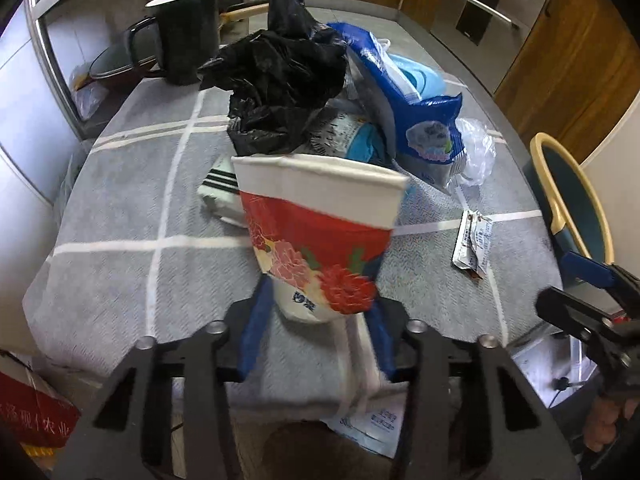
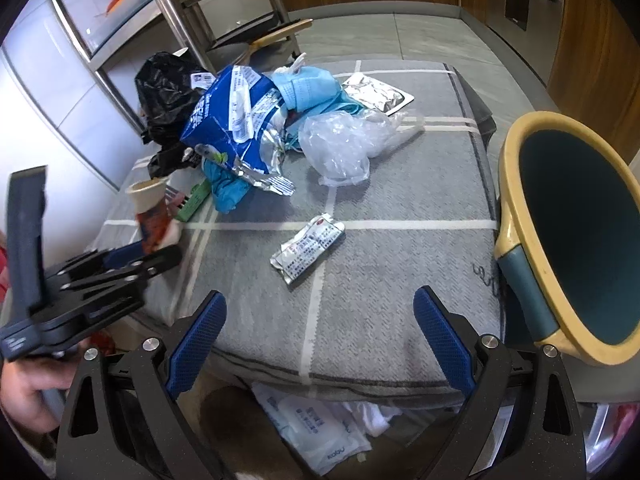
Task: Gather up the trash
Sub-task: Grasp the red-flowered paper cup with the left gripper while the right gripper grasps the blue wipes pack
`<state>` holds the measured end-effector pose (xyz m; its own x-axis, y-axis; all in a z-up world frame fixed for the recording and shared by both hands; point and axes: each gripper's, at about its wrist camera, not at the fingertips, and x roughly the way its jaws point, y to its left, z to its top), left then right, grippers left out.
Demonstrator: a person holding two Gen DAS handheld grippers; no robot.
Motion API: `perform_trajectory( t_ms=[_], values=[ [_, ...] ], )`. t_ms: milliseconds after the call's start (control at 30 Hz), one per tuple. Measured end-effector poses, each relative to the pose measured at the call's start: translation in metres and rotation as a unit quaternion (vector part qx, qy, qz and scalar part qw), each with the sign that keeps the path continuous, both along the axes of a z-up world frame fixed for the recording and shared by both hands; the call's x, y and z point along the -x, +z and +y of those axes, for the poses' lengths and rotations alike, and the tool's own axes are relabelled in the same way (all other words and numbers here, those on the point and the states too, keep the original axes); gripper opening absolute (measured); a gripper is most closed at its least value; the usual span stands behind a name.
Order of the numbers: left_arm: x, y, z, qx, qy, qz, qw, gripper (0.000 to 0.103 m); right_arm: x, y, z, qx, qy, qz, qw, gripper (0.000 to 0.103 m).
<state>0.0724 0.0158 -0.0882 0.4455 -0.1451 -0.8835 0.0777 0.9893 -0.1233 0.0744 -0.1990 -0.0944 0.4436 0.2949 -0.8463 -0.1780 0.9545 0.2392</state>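
Grey white-lined tablecloth carries a heap: black plastic bag, blue foil snack bag, clear plastic bag. Left gripper clamps red floral paper cup, lifted above cloth. Right gripper spread wide, empty, over small crumpled silver wrapper.

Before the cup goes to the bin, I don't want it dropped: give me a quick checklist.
1. Left claw shut on the paper cup: ok.
2. Cup lifted off the cloth: ok.
3. Cup uncrushed: not ok, rim squashed flat.
4. Cup empty: cannot tell.
5. Right claw open and free: ok.
6. Bin open at the table's right edge: ok.
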Motion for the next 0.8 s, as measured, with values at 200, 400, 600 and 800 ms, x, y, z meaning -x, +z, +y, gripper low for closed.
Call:
perform_trajectory(
  t_ms=[200, 400, 600, 800],
  values=[
    [0.004, 0.002, -0.003, 0.018, -0.013, 0.004, 0.9997, 0.034, -0.008, 0.0, 0.008, 0.001, 0.003, -0.005, 1.0, 0.095],
    [0.008, 0.008, 0.008, 0.057, -0.005, 0.005, 0.9983, 0.028, -0.017, 0.004, 0.016, 0.013, 0.006, -0.022, 1.0, 0.084],
    [0.021, 0.022, 0.014, 0.078, 0.004, -0.019, 0.9968, 0.026, -0.03, 0.01, 0.03, 0.019, 0.022, -0.035, 0.999, 0.06],
    [0.027, 0.03, 0.014, 0.088, -0.001, -0.043, 0.9952, 0.025, -0.046, 0.028, 0.059, 0.034, 0.058, -0.07, 0.995, 0.057]
  ],
)
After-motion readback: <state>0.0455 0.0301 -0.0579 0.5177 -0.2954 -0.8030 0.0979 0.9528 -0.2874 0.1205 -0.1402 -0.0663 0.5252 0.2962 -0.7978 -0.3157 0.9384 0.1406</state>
